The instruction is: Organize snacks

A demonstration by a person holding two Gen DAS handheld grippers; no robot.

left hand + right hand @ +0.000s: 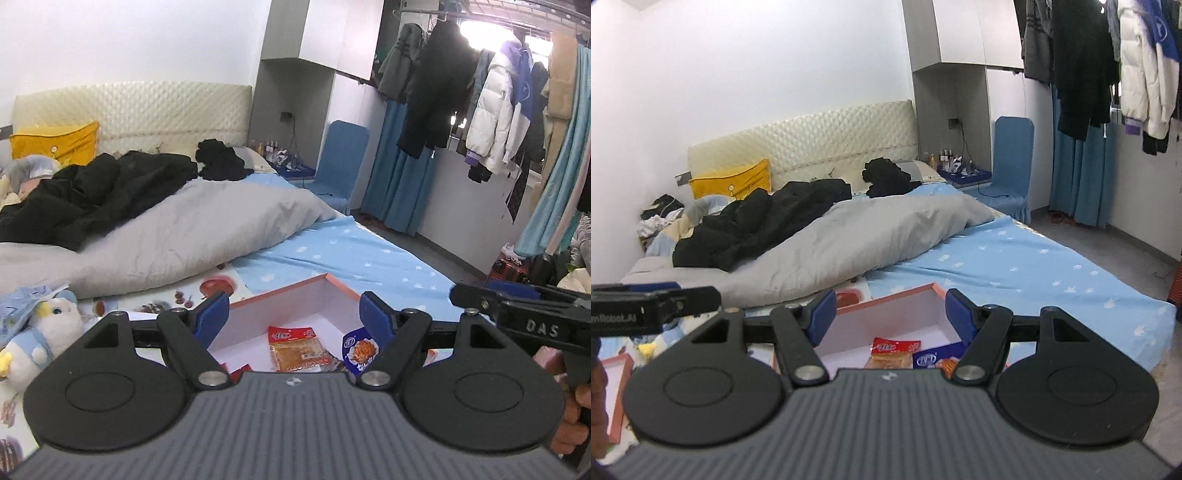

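Box (295, 295) with a pink rim and white inside sits on the bed (369, 254), seen in the left wrist view straight ahead at twelve o'clock, below and just beyond the left claw (295, 314). Inside it lie two snacks: a red-topped packet (295, 350) with its long axis running roughly six to twelve, and a blue packet (360, 352) at about three o'clock from it, the two touching or nearly so. The left claw stands spread wide, its blue pads framing the box, with nothing between them and no contact with either packet. The other tool shows at three o'clock, held by a hand (569, 417) at the frame edge. A plush toy (44, 328) lies at nine o'clock on the bed.

In the right wrist view the same box (890, 295) again lies at twelve o'clock, ahead of and under the right claw (890, 314). The red-topped packet (892, 352) is dead centre and the blue packet (932, 360) sits toward one o'clock, partly hidden by the tool body. The right claw is also spread and empty, somewhat less wide than the left. A second pink-rimmed tray (622, 391) lies at eight o'clock.

Both claws look about equally placed over the box; I judge the right one slightly handier for the blue packet. Any pickup would call for a dip downward first.
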